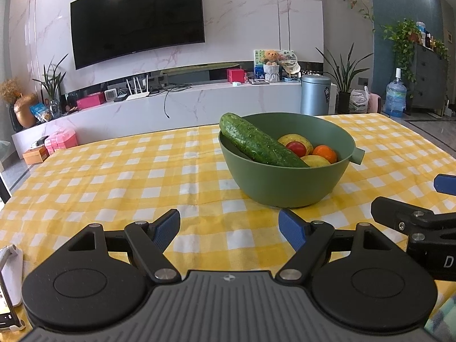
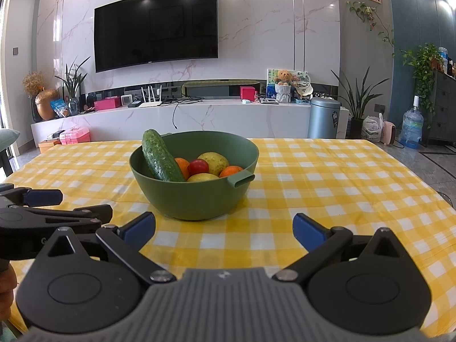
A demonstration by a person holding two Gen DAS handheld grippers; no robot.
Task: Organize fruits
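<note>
A green bowl (image 1: 287, 182) (image 2: 193, 196) with a spout stands on the yellow checked tablecloth. A long cucumber (image 1: 256, 142) (image 2: 161, 156) leans over its left rim. Beside it inside lie a red tomato (image 1: 296, 148) (image 2: 198, 166), oranges (image 1: 325, 153) (image 2: 230, 171) and yellow fruits (image 1: 315, 160) (image 2: 216, 161). My left gripper (image 1: 229, 229) is open and empty, a short way in front of the bowl. My right gripper (image 2: 223, 229) is open and empty too, just before the bowl. Each gripper shows at the edge of the other's view.
The tablecloth (image 1: 114, 176) (image 2: 342, 176) spreads wide on both sides of the bowl. A phone on a white stand (image 1: 8, 285) sits at the table's left near corner. Behind the table are a TV wall, a marble console and a metal bin (image 1: 315, 95).
</note>
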